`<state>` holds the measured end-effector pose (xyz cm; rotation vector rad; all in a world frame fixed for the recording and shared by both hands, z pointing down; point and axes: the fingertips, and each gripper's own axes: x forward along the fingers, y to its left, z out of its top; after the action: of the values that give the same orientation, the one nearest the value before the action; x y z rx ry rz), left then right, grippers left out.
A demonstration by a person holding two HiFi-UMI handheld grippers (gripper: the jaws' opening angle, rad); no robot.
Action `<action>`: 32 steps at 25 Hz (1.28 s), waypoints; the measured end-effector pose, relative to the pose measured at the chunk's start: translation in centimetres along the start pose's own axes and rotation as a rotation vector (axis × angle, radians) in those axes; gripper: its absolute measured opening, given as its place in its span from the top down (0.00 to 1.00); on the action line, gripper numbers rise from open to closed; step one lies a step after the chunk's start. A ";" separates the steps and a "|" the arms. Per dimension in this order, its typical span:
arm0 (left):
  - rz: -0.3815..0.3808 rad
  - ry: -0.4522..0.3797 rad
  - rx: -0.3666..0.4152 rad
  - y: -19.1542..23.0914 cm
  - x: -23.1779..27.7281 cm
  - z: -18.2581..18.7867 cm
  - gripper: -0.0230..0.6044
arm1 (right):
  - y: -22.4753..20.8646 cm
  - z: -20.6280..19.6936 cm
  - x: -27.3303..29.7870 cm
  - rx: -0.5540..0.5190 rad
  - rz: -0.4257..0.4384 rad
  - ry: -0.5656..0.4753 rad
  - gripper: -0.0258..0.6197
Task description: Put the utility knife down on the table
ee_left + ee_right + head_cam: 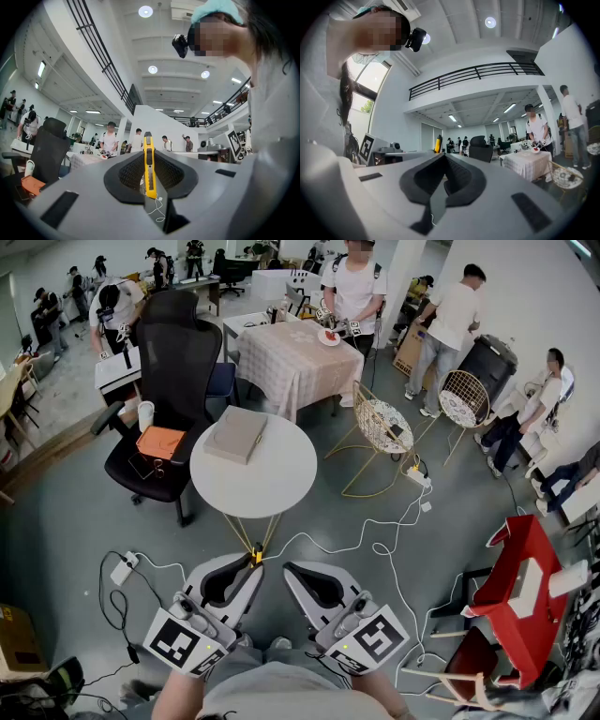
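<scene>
No legible text, brand name, number or written sign in any of the three views

Only sign-like marks are black-and-white square code patterns, with no letters or digits:
- head view, lower middle: left marker [178, 645] on the cube of the left gripper [251, 563], right marker [377, 638] on the cube of the right gripper [291, 570]
- left gripper view, right of centre: one such pattern [233, 143]
- right gripper view, left of centre: one more [366, 146]

Yellow body of the utility knife [148, 164], centre of left gripper view: no print can be made out
</scene>
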<state>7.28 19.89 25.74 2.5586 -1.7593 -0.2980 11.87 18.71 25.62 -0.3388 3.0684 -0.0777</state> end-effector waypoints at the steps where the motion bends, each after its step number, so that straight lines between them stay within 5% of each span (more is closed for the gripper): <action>1: -0.002 -0.006 -0.001 0.1 0.1 0.0 0.86 | -0.1 0.0 0.1 -0.005 0.001 0.000 0.95; 25: -0.028 -0.021 -0.013 3.1 -2.4 0.5 0.86 | 2.6 -0.3 3.7 0.007 0.027 -0.020 0.95; 32: -0.073 0.001 -0.009 5.5 -3.7 -0.5 0.86 | 3.0 -1.3 5.6 0.003 -0.040 -0.021 0.95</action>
<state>0.99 21.31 27.42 2.6205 -1.6624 -0.3053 5.66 20.41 26.48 -0.3988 3.0408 -0.0792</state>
